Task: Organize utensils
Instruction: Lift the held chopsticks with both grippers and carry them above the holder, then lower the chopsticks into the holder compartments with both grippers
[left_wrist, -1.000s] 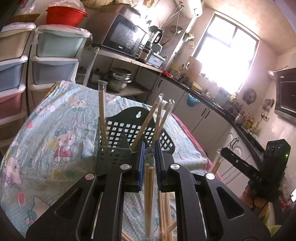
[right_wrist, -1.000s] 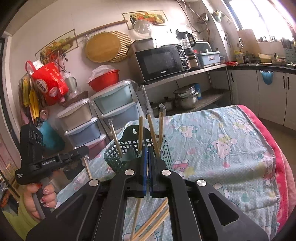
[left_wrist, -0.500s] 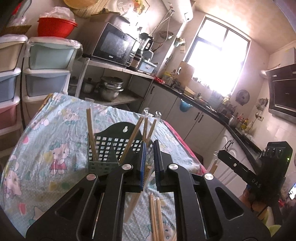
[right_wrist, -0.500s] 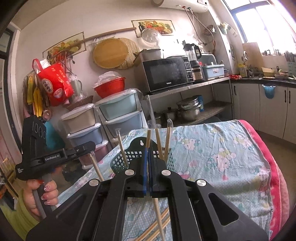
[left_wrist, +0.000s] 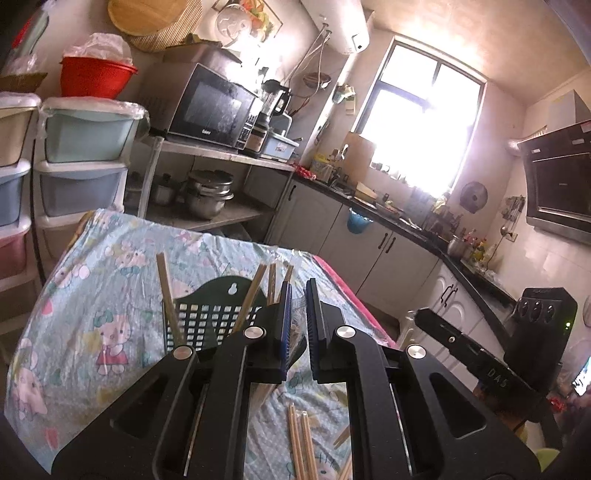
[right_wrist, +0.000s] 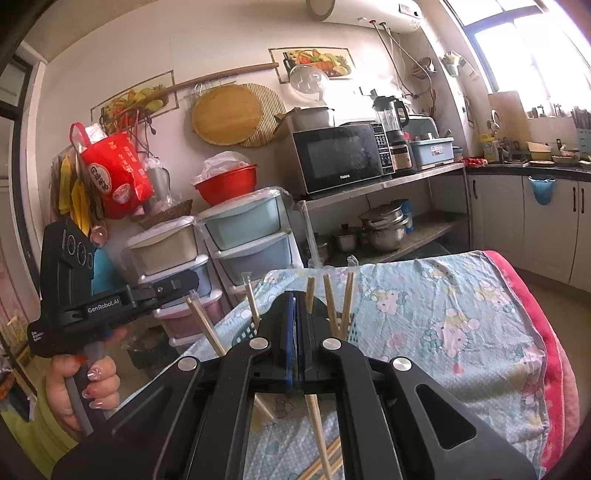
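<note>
Both grippers have risen: the right gripper (right_wrist: 295, 317) pinches one chopstick (right_wrist: 317, 424), the left gripper (left_wrist: 298, 306) a wrapped pair, both upright just short of the basket (left_wrist: 218, 314).

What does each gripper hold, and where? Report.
The right gripper clamps one chopstick partway along; the left gripper clamps a second chopstick, apparently near its upper end.
</note>
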